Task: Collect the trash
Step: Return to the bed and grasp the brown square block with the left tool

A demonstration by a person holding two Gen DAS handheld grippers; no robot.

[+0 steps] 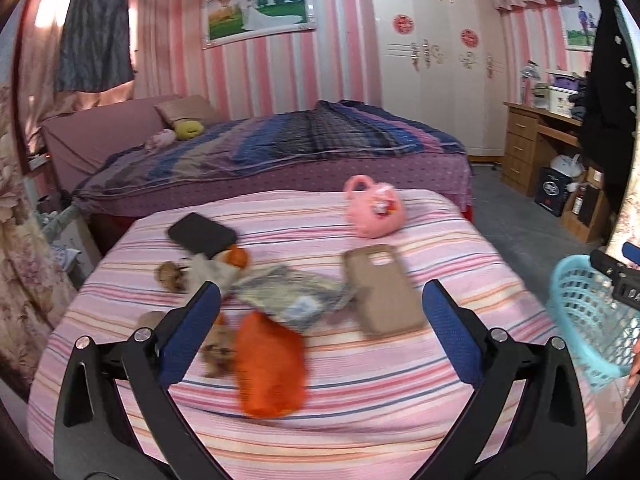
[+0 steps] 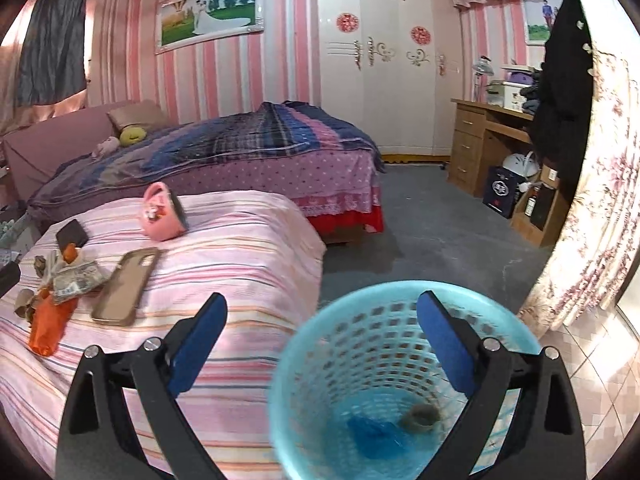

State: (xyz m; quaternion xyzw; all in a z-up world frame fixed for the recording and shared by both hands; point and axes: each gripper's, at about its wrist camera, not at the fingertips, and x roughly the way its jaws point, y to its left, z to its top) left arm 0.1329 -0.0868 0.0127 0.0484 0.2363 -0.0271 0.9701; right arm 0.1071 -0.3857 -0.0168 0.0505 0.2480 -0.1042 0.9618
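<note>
On the pink striped bed (image 1: 360, 400) lies a heap of trash: an orange wrapper (image 1: 270, 364), a crumpled grey printed packet (image 1: 296, 296), brown scraps (image 1: 172, 276) and an orange peel (image 1: 236, 258). My left gripper (image 1: 320, 332) is open and empty, just above the orange wrapper. My right gripper (image 2: 320, 344) is open and empty above a light blue plastic basket (image 2: 328, 344). The basket holds a blue wrapper (image 2: 376, 434) and a brownish lump (image 2: 420, 416). The basket also shows in the left wrist view (image 1: 588, 320). The trash heap also shows in the right wrist view (image 2: 60, 284).
A tan phone case (image 1: 380, 288), a black wallet (image 1: 200, 234) and a pink plush bag (image 1: 376, 210) also lie on the bed. A second bed (image 1: 280, 148) stands behind. A white wardrobe (image 2: 380, 60) and wooden desk (image 2: 480, 140) are at the back right. Grey floor (image 2: 440, 220) lies to the right.
</note>
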